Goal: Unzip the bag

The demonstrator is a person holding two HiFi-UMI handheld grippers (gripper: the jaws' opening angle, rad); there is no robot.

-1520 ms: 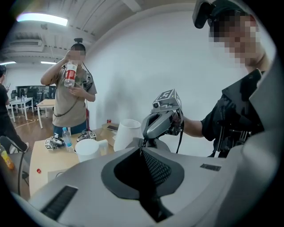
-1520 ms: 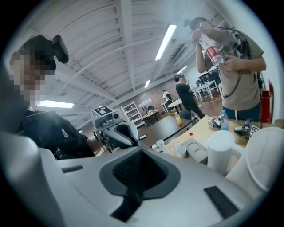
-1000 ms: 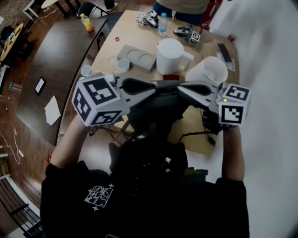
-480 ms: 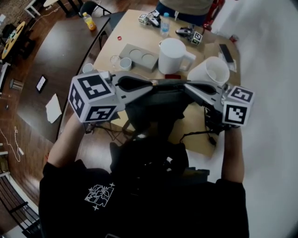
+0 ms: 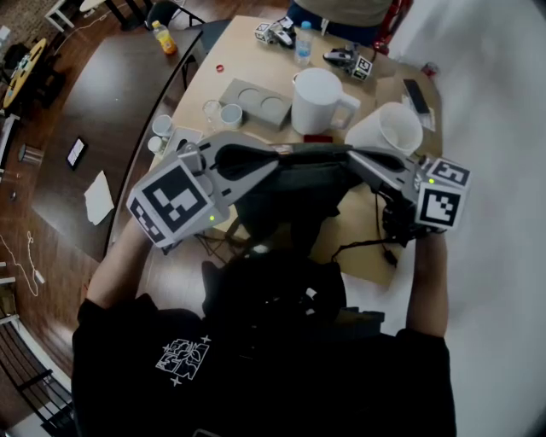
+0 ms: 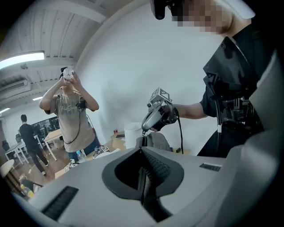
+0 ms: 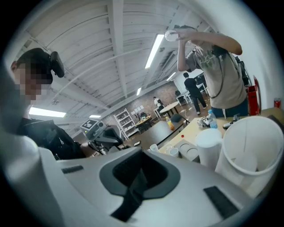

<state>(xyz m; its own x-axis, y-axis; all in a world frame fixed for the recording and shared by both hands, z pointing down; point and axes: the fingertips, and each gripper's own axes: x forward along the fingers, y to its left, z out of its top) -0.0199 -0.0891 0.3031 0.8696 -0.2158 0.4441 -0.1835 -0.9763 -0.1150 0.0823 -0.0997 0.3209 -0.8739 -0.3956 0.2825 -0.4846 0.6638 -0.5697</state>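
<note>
In the head view your left gripper (image 5: 275, 155) and right gripper (image 5: 348, 155) cover the top edge of the dark grey fabric bag (image 5: 299, 201), so its zip cannot be seen there. The bag's lower part is lost against your black shirt (image 5: 273, 341). Each gripper view shows a dark strip pinched between closed jaws; whether it is zip pull or cloth is too small to tell. The standing person (image 5: 328, 10) is cut off by the upper edge.
</note>
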